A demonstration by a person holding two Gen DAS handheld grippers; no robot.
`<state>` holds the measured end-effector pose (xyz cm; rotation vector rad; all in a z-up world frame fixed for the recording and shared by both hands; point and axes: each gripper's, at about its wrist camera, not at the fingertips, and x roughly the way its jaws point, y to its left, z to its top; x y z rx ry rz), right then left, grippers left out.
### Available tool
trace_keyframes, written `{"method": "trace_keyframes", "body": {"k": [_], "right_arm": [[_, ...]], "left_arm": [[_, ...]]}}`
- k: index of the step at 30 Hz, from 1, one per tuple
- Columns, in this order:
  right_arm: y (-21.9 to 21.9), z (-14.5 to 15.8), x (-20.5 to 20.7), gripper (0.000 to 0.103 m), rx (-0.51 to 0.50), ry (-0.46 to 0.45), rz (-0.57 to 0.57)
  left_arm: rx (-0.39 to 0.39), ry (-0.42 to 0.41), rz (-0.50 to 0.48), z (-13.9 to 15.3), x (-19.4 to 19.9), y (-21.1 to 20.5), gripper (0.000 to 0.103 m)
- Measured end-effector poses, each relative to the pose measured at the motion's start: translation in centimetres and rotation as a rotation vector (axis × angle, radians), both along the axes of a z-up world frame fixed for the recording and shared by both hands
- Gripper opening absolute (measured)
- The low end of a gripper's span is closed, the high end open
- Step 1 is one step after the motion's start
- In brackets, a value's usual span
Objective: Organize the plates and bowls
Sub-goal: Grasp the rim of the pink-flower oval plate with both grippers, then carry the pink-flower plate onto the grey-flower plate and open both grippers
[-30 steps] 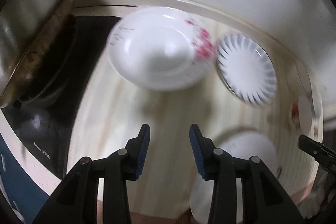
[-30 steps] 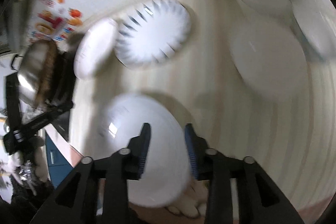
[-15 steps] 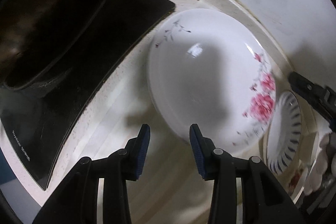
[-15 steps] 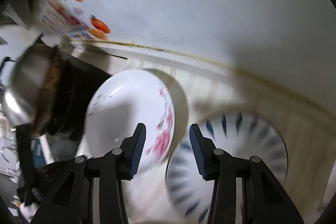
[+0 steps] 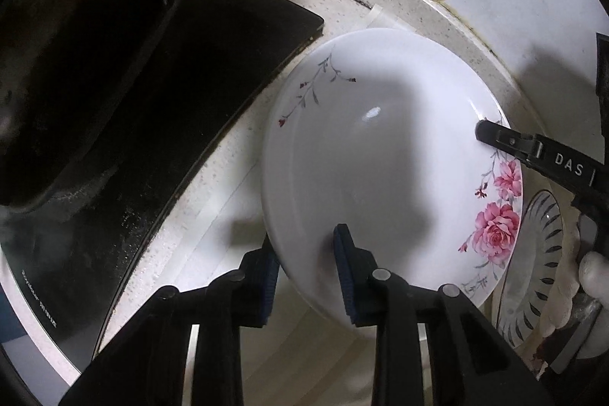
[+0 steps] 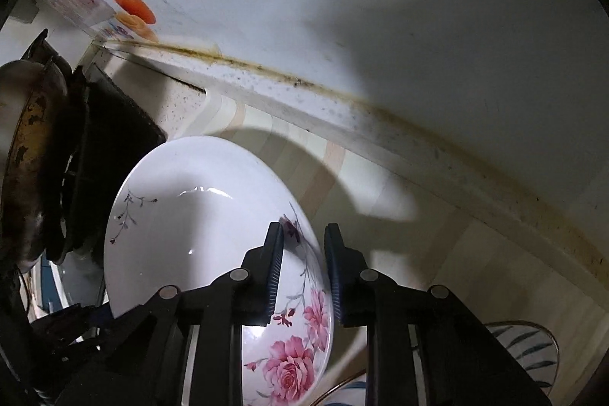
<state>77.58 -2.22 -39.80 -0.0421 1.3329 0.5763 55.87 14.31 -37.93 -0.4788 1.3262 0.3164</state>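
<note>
A white plate with pink roses (image 5: pixel 380 162) sits on the pale counter beside the black stove. My left gripper (image 5: pixel 306 265) straddles its near rim, jaws apart on either side, not clamped. My right gripper (image 6: pixel 303 269) straddles the opposite, rose-side rim of the same plate (image 6: pixel 198 238), also with a gap; its finger shows in the left wrist view (image 5: pixel 533 151). A white plate with blue stripes (image 5: pixel 540 265) lies just right of the rose plate, partly under it, and shows at the lower right of the right wrist view (image 6: pixel 529 349).
A black stove top (image 5: pixel 182 124) with a dark wok (image 5: pixel 76 44) lies to the left, also visible in the right wrist view (image 6: pixel 34 158). The stained white wall (image 6: pixel 380 6) with fruit stickers (image 6: pixel 131 2) backs the counter.
Both grippers have moved in onto the rose plate's rim from opposite sides. A second ago they were farther back over other white dishes.
</note>
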Motion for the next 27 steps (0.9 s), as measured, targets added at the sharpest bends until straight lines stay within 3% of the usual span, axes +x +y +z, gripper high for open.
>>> {"method": "trace_keyframes", "body": {"k": [5,13,22,27], "right_arm": [[-0.7,0.2,-0.3,0.019,0.028,0.005,-0.004],[-2.8,2.1,-1.4,0.017,0.046,-0.009,-0.029],[-7.4,7.3,-5.3,0.017,0.109,-0.045,-0.11],[-11.1,10.8,-9.8,0.017,0.133,-0.082,-0.17]], "left_arm": [[0.025,-0.021,-0.005,0.7,-0.2,-1.0,0.025],[0.022,-0.073,-0.042,4.3,-1.9,-1.7,0.025],[-0.029,-0.12,-0.109,8.7,-3.3,-2.8,0.025],[-0.041,-0.14,-0.19,10.2,-4.8,-4.6,0.025]]}}
